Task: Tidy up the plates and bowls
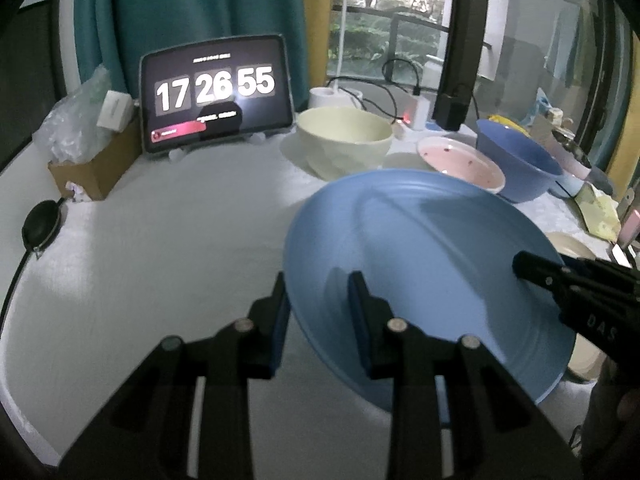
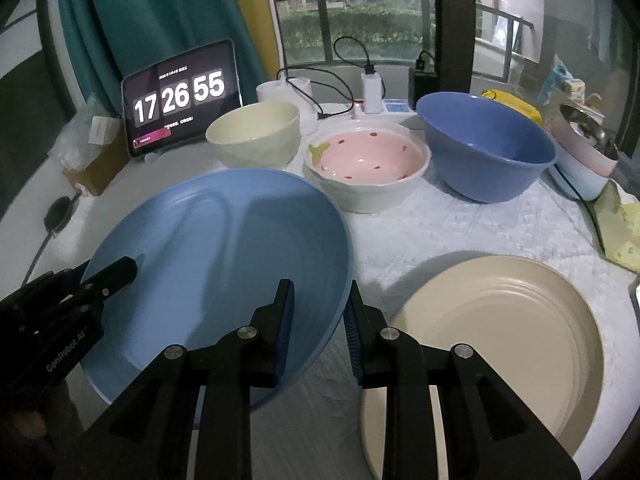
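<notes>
White table [image 2: 400,236]: beige plate [image 2: 500,328], three bowls [image 2: 372,160], tablet [image 2: 180,96], cardboard box [image 1: 96,168].

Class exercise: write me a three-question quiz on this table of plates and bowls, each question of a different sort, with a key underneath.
1. True or false: both claws grip the rim of the blue plate.
2. Which dish lies flat beside the right claw? A) beige plate B) pink bowl C) dark blue bowl
3. Fill in: the cream bowl stands just in front of the ____ showing a clock.

Key
1. True: the left claw holds one edge, the right the opposite edge.
2. A
3. tablet
</notes>
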Available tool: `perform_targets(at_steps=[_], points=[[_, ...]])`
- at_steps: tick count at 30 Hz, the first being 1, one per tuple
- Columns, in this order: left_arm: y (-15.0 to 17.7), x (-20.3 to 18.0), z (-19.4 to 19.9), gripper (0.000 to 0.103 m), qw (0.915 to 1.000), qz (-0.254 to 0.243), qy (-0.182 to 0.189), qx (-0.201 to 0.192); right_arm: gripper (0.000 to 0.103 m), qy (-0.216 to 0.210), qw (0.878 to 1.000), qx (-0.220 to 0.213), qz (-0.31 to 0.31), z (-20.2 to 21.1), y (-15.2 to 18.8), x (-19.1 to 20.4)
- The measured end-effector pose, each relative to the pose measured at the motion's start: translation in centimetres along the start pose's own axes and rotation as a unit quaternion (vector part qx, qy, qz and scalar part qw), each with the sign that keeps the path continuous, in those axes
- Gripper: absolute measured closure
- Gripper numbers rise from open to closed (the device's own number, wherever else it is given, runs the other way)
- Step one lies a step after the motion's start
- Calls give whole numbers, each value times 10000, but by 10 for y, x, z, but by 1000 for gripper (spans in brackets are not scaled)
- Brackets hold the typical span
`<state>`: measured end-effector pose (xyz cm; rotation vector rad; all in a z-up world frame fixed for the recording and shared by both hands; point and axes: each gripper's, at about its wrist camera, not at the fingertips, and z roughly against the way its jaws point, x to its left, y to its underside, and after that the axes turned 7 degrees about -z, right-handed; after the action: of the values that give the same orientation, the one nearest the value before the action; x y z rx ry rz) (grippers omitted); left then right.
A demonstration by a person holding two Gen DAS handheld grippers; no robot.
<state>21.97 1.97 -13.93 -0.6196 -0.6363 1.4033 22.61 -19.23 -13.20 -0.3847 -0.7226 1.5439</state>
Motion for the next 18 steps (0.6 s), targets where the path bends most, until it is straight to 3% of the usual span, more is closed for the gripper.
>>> perform_targets(at_steps=[18], points=[[3,-50,25,74,9994,-328,111,-84,76,17,9994,-185,-293,34,17,-42]])
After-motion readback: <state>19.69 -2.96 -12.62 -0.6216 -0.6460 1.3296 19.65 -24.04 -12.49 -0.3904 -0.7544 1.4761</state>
